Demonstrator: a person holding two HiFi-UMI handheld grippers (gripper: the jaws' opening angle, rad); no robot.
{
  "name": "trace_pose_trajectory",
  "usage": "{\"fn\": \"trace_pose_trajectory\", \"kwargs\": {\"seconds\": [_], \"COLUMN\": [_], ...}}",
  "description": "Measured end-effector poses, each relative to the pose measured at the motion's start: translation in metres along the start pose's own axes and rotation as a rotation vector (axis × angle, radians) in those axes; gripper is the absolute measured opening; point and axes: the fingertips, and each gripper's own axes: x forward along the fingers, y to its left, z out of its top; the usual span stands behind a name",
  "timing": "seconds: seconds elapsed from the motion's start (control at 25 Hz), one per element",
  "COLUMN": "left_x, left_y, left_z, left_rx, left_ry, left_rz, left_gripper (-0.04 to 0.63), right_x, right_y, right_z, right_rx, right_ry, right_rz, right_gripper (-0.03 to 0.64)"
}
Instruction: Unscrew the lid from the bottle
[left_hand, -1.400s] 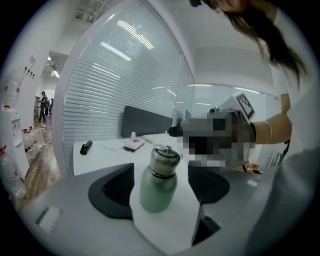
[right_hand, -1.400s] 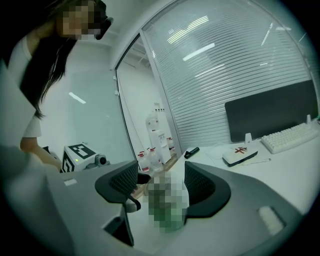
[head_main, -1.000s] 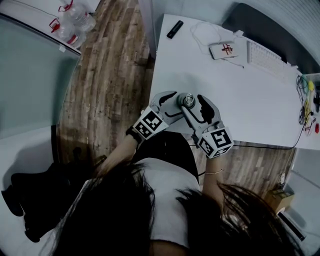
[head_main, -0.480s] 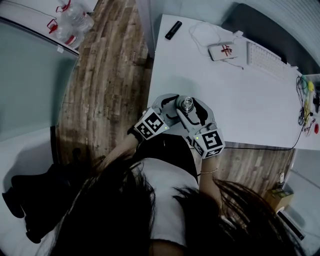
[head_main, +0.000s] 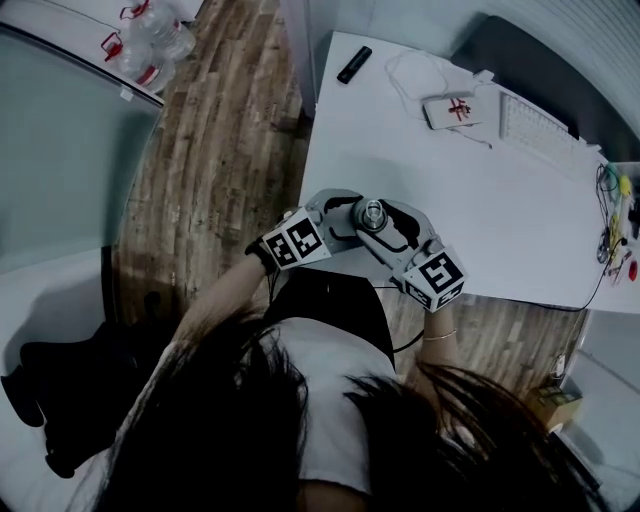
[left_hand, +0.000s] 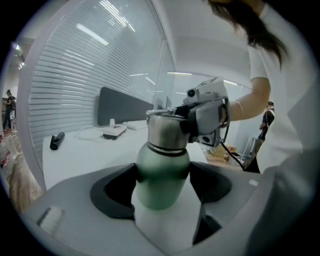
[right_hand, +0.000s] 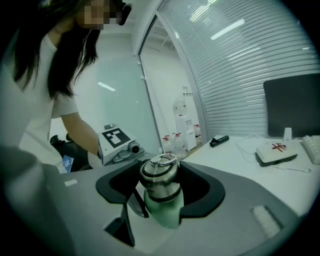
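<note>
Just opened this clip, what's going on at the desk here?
A person works on a green bottle with a handheld gripper in each hand, at the near edge of a white table. The left gripper clamps the bottle's body; the right gripper is closed around its steel lid. The lid is still on the bottle, so unscrewing isn't finished.

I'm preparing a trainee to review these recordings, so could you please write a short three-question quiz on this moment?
1. True or false: the left gripper is clamped on the green body of the bottle.
2. What is the right gripper closed on? A) the lid B) a cable C) nothing
3. In one word: is the lid on or off the bottle?

Key: 1 true; 2 A; 3 on.
</note>
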Motion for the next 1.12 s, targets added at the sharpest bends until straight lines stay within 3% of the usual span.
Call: {"fn": "trace_pose_trajectory", "kwargs": {"seconds": [0.52, 0.76, 0.92, 1.12], "left_x": [-0.003, -0.003, -0.003, -0.004], "left_y": [-0.008, -0.011, -0.01, -0.009], "left_z": [-0.004, -0.006, -0.005, -0.004], "left_rx": [0.157, 0.189, 0.173, 0.116], "left_ry": [0.124, 0.162, 0.131, 0.081], "left_rz": [-0.295, -0.354, -0.322, -0.21], "left_gripper": [0.385, 0.385, 0.387, 0.386], "right_x": [0.003, 0.001, 0.002, -0.004], "right_y": [0.018, 0.024, 0.021, 0.014], "right_z": [-0.006, -0.012, -0.013, 0.002], "right_rx": [-0.192, -0.277, -0.216, -0.062], "right_ry": [0.217, 0.348, 0.356, 0.182], "right_rz": [0.53, 0.687, 0.62, 0.309], "right_gripper": [0.253, 0.255, 0.255, 0.275]}}
